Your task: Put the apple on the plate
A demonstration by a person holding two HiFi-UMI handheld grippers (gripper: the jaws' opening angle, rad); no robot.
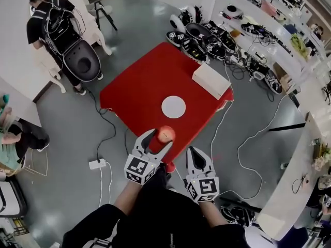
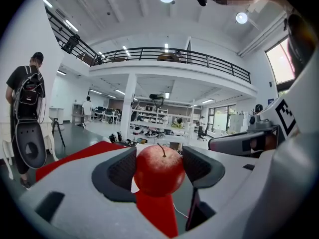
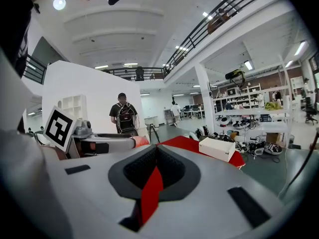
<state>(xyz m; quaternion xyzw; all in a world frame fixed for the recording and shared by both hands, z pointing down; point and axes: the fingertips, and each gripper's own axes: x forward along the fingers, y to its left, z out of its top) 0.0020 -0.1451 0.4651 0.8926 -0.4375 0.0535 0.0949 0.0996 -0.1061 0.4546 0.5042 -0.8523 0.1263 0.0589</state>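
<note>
The left gripper [image 1: 159,139] clamps 1 round red apple [image 1: 166,134] between its 2 jaws at the near edge of 1 square red table [image 1: 145,87], apart from 1 round white plate [image 1: 173,107]. The right gripper [image 1: 194,156] is closed, empty.
</note>
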